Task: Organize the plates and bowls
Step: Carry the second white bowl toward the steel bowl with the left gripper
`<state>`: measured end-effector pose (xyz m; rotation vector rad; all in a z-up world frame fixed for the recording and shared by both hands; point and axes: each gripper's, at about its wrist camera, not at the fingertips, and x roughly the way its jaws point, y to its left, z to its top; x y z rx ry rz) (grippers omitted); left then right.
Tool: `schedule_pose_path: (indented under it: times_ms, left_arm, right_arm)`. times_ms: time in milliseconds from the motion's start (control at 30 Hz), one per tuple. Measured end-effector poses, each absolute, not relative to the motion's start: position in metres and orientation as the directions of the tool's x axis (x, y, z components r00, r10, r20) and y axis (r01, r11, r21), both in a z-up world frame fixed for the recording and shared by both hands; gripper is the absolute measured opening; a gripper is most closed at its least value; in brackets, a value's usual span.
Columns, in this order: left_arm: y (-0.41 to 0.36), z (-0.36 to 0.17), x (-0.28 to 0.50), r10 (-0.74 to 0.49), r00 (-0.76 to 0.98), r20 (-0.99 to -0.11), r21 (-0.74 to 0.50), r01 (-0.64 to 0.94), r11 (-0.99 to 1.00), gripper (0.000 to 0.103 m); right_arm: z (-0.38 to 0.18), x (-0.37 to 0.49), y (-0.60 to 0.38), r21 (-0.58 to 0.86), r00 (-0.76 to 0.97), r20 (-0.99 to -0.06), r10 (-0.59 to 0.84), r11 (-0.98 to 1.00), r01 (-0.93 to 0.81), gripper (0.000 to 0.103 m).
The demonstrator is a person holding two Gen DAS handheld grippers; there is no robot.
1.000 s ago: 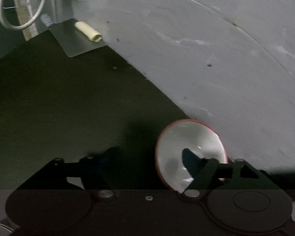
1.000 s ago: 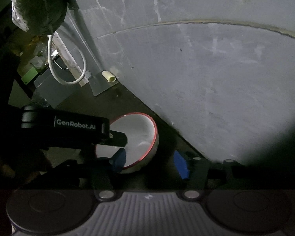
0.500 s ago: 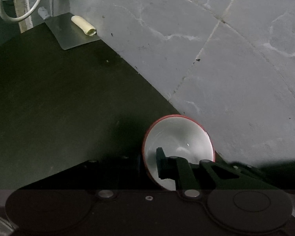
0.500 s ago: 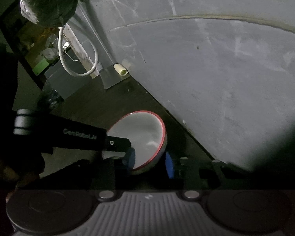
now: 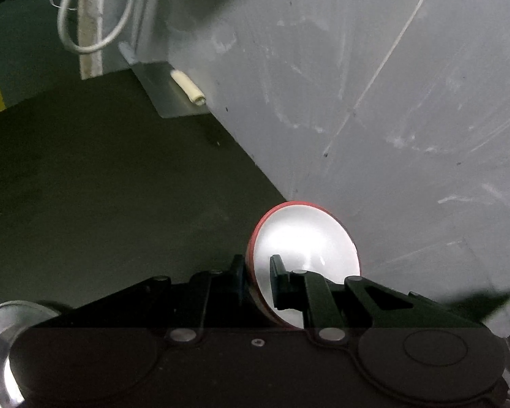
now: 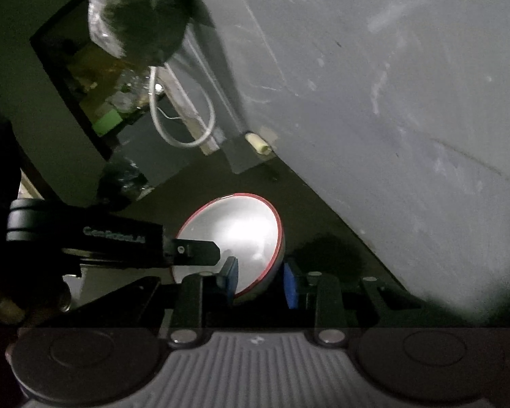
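**Two grippers, one red-rimmed bowl**

Both grippers pinch the same red-rimmed white bowl (image 5: 302, 248): the left gripper (image 5: 256, 278) has one finger inside and one outside its wall, and the right gripper (image 6: 260, 277) clamps the opposite rim between blue pads (image 6: 289, 284). The bowl is tilted above the dark counter (image 5: 102, 187), near the grey wall (image 5: 391, 102). Seemingly an early step: the bowl awaits placing, and a steel dish (image 5: 0, 340) lies at the frame edge.
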<state>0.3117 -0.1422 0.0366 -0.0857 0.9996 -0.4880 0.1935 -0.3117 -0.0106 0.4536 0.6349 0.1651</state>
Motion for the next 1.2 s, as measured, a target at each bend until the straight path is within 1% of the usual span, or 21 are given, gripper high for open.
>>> schedule_pose_path:
  times_ms: [333,533,767,1200]
  left_arm:
    - [-0.106,0.077,0.266,-0.431,0.547,-0.718,-0.331,0.277,0.902,0.016]
    - [-0.073,0.085,0.236,-0.405,0.588,-0.700,-0.361,0.198,0.911,0.016]
    - [-0.030,0.086,0.200,-0.372,0.619,-0.692,-0.407,0.092,0.909,0.016]
    - [0.035,0.071,0.134,-0.302,0.618,-0.726,-0.431,-0.067,0.900,0.016]
  right_arm:
    - [0.035,0.162,-0.288,0.422,0.816,-0.475,0.329,0.899,-0.118,0.033]
    - [0.055,0.146,-0.261,0.388,0.799,-0.462,0.385,0.898,-0.208,0.033]
    - [0.067,0.132,-0.224,0.353,0.742,-0.486,0.462,0.880,-0.316,0.033]
    - [0.072,0.096,-0.160,0.313,0.600,-0.555,0.576,0.813,-0.490,0.033]
